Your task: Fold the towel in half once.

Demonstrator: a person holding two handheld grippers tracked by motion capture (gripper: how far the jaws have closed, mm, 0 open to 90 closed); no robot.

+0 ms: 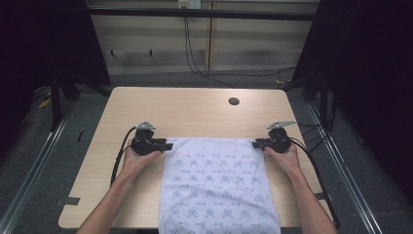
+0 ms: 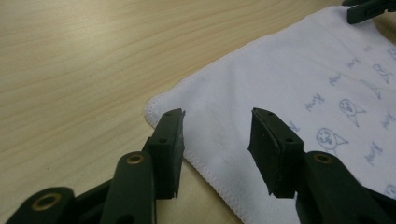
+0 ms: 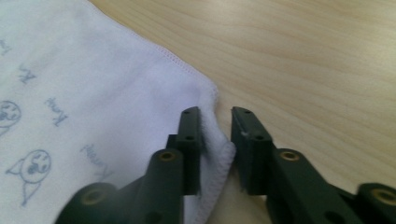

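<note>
- Pale wood-grain worktop (image 1: 195,109) stood among dark frames and curtains, with a small round hole (image 1: 234,101) near its far edge toward the right corner.
- A white cloth (image 1: 219,185) printed with small blue faces lay flat in the middle of the worktop, its near end hanging over the near edge.
- The left hand-held gripper (image 2: 215,140) sat at the cloth's far left corner, jaws spread wide. The corner lay on the wood between them, and the pads did not press it.
- The right hand-held gripper (image 3: 215,140) sat at the far right corner, jaws narrowed to a slim gap. The hemmed corner bunched up against the inner jaw; whether both pads pinched it could not be told.
- Both hands (image 1: 139,161) rested low on the worktop just outside the cloth's side edges.
</note>
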